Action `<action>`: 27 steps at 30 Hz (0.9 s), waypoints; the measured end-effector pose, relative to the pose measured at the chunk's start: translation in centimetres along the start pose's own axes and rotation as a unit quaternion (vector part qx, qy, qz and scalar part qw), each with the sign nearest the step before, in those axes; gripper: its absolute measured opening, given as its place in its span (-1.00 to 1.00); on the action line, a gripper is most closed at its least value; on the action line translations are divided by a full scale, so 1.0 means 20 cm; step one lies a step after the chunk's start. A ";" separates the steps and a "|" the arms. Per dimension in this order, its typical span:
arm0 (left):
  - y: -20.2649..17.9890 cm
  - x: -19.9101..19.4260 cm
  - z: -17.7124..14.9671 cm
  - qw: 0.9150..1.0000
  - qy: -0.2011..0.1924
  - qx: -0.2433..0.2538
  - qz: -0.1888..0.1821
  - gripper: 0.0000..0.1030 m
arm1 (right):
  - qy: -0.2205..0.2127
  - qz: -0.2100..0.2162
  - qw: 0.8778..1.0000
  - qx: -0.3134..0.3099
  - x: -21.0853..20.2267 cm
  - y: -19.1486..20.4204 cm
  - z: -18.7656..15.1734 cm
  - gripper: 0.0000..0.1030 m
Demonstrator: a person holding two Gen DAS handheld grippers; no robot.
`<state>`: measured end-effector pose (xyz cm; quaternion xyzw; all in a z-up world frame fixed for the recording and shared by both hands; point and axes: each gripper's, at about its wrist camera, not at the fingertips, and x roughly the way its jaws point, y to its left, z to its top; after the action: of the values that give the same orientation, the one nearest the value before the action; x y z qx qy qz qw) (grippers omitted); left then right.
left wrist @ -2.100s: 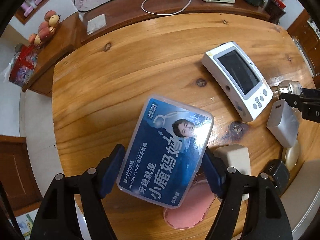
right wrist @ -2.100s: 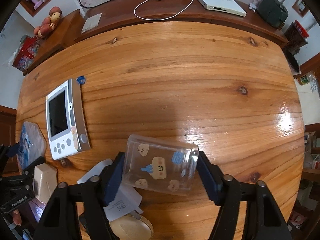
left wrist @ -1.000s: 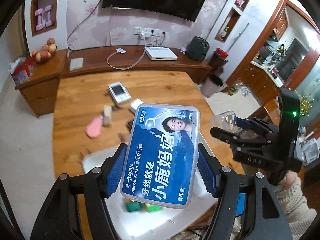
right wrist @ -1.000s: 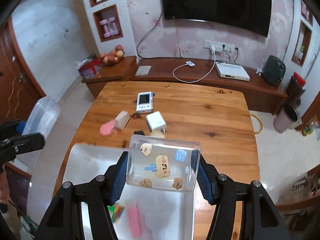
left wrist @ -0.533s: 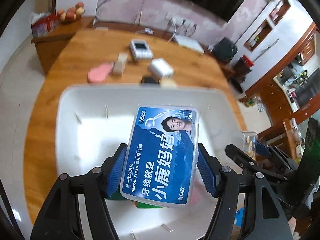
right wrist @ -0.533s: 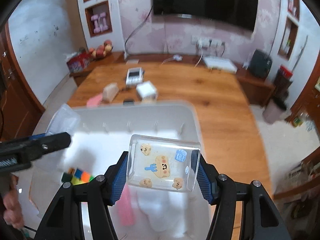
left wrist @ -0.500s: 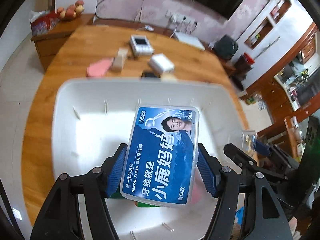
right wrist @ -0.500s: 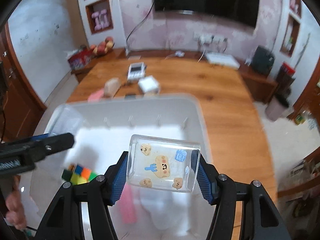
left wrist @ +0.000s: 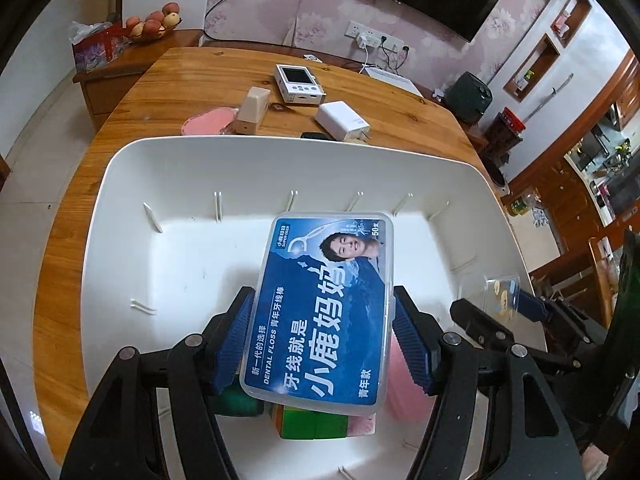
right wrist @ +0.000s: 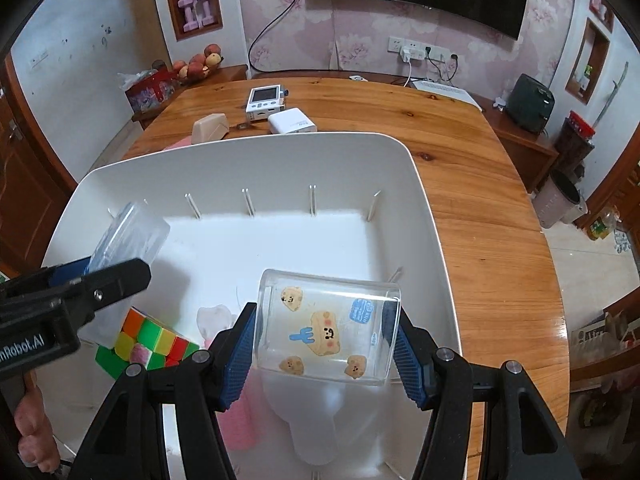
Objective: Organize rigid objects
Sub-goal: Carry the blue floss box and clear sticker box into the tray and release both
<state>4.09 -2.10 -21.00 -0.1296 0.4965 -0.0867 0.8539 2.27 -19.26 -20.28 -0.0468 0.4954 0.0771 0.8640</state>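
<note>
Both grippers hang over the white bin [right wrist: 434, 216], each loaded, which reads as a two-handed drop-off about to happen. Left gripper [left wrist: 322, 342]: blue pads clamped on the long sides of the dental floss box [left wrist: 322, 308], label facing the camera, box poised above the bin's near end. Right gripper [right wrist: 322, 354]: jaws closed on the clear cartoon-print box [right wrist: 326, 330], held by its short sides, tilted slightly, over the bin's right half. Side grips leave the undersides free, so each box can likely be set flat on the floor of the bin. Bin contents: a colour cube [right wrist: 146, 342] at the near left, a pink item [right wrist: 236, 420] beside it, and a whitish tooth-shaped piece [right wrist: 214, 320]; identity of the last two uncertain. Far half of the bin is bare. Not yet collected, on the wooden table [left wrist: 400, 116] beyond the bin: white screen device [left wrist: 298, 82], white charger block [left wrist: 340, 120], beige block [left wrist: 252, 110], pink flat piece [left wrist: 208, 122].
</note>
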 end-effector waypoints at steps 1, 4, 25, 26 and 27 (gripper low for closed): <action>0.00 0.00 0.00 1.000 0.001 -0.002 0.004 0.36 | 0.002 0.001 1.000 -0.001 0.00 0.00 0.00 0.22; 0.01 0.00 0.00 1.000 0.002 -0.009 0.002 0.37 | 0.012 0.001 1.000 -0.004 0.02 0.01 0.00 0.23; 0.06 -0.04 -0.03 0.997 0.035 -0.061 -0.016 0.57 | 0.012 0.010 1.000 -0.010 -0.01 0.04 -0.03 0.41; 0.05 -0.05 -0.04 0.998 0.032 -0.058 -0.014 0.57 | 0.011 0.010 1.000 -0.010 -0.01 0.04 -0.03 0.41; 0.05 -0.05 -0.04 0.998 0.030 -0.056 -0.012 0.57 | 0.010 0.010 1.000 -0.011 -0.01 0.05 -0.04 0.41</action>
<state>2.95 -1.04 -20.75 -0.1801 0.5247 -0.0730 0.8288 1.35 -18.49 -20.39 -0.0523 0.5037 0.0907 0.8575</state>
